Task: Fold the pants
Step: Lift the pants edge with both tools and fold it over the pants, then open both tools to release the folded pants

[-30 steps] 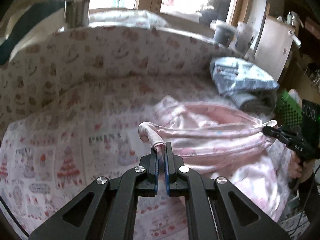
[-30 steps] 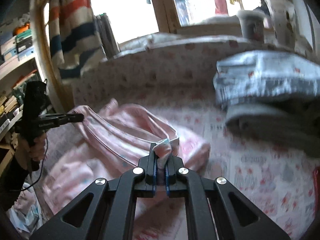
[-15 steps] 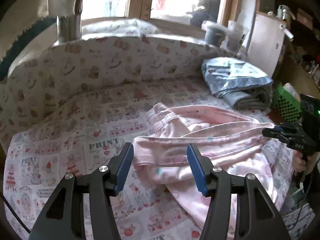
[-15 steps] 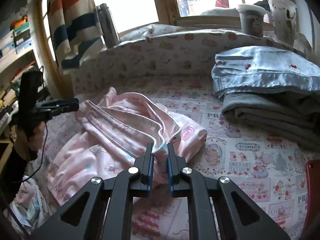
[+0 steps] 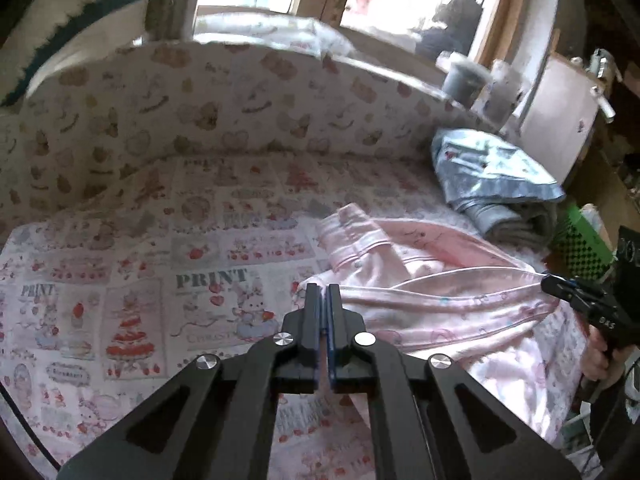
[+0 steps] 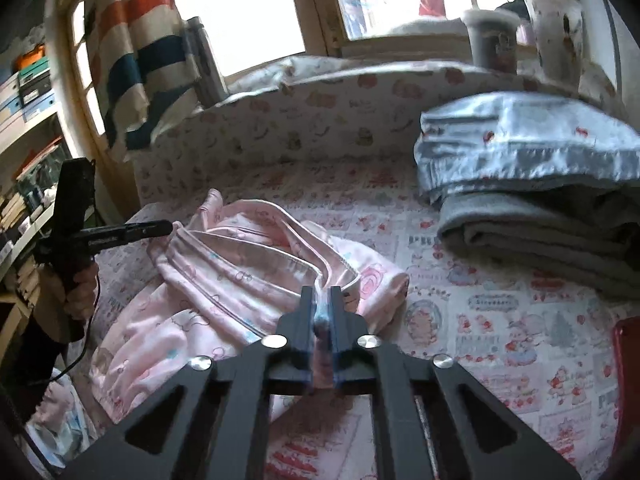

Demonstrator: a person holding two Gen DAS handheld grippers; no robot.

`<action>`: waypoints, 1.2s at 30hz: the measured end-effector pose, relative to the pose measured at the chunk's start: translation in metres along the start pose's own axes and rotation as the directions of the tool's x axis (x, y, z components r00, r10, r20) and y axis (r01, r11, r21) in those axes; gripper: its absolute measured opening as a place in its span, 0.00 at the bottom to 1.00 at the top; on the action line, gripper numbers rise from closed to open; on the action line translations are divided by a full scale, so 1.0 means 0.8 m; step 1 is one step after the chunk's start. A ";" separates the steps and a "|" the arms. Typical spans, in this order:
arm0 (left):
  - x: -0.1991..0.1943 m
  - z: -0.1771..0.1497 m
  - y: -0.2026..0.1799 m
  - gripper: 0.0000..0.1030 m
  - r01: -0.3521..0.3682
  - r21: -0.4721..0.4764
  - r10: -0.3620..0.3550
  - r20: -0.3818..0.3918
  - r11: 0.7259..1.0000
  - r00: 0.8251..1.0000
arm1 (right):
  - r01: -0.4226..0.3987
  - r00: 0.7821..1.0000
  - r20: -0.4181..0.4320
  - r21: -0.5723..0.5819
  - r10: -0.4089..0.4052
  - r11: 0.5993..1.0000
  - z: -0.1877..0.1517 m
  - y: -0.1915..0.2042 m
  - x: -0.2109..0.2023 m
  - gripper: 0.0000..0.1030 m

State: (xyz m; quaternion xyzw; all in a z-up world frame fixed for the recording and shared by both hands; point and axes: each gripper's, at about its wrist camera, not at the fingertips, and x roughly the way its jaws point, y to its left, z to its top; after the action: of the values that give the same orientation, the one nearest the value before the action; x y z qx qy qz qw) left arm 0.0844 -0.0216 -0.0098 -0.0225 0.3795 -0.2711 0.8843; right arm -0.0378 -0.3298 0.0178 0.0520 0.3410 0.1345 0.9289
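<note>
Pink printed pants (image 5: 432, 296) lie crumpled on the patterned bed cover, waistband spread between both grippers; they also show in the right wrist view (image 6: 248, 272). My left gripper (image 5: 323, 300) is shut, its tips at the left end of the waistband; no cloth shows between the fingers. My right gripper (image 6: 322, 304) is shut on the pants' waistband edge, with pink and blue cloth pinched between the pads. Each gripper shows in the other's view, the right one (image 5: 560, 286) and the left one (image 6: 160, 229), at opposite ends of the waistband.
A stack of folded clothes, light blue on grey (image 6: 532, 184), lies at the back right of the bed. The padded bed wall (image 5: 240, 112) runs behind. Cups (image 6: 492, 40) stand on the window ledge. A striped towel (image 6: 132, 60) hangs at left. A green basket (image 5: 580, 244) sits by the bed.
My left gripper let go of the waistband, opened wide, then shut again at the waistband's left end. My right gripper has kept its hold on the waistband.
</note>
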 end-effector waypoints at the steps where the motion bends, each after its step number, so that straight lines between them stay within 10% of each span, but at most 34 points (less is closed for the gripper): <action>1: -0.008 -0.002 -0.001 0.02 0.008 0.013 -0.008 0.013 1.000 1.000 | -0.002 1.000 0.015 -0.013 0.002 1.000 -0.002 0.002 -0.006 0.05; 16: -0.051 -0.079 -0.013 0.03 -0.052 0.131 0.061 -0.065 0.990 0.996 | 0.005 0.994 -0.111 -0.085 -0.014 0.996 -0.068 0.014 -0.029 0.04; 20: -0.056 -0.079 -0.010 0.30 -0.083 0.138 0.090 -0.041 0.987 0.995 | 0.045 0.993 -0.102 -0.085 -0.053 0.995 -0.073 0.014 -0.036 0.05; 25: -0.059 -0.051 -0.016 0.35 -0.043 0.109 0.045 -0.015 0.993 0.999 | 0.075 0.996 -0.036 -0.100 -0.079 0.992 -0.051 0.020 -0.047 0.13; 28: -0.042 -0.039 -0.020 0.45 -0.047 0.110 0.053 -0.048 0.993 0.997 | 0.060 0.998 -0.015 -0.082 -0.062 0.995 -0.037 0.022 -0.043 0.35; 31: -0.019 -0.043 -0.017 0.43 -0.032 0.092 0.043 -0.123 0.995 0.991 | 0.028 0.998 -0.062 -0.058 -0.032 0.998 -0.033 0.021 -0.025 0.35; 32: -0.015 -0.046 -0.017 0.29 -0.020 0.083 0.031 -0.133 0.996 0.991 | 0.023 0.996 -0.082 -0.057 -0.028 0.998 -0.034 0.022 -0.020 0.35; 34: -0.013 -0.052 -0.019 0.07 -0.001 0.092 0.014 -0.140 0.996 0.990 | 0.019 0.992 -0.121 -0.069 -0.027 0.997 -0.042 0.023 -0.009 0.22; 36: -0.025 -0.058 -0.025 0.07 -0.016 0.118 0.027 -0.098 0.993 0.995 | 0.014 0.989 -0.143 -0.080 -0.025 0.997 -0.050 0.025 -0.008 0.04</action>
State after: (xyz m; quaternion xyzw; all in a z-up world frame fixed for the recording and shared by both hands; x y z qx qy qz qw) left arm 0.0325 -0.0209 -0.0250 0.0470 0.4067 -0.2841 0.8670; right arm -0.0725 -0.3121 -0.0051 0.0022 0.4021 0.1421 0.9045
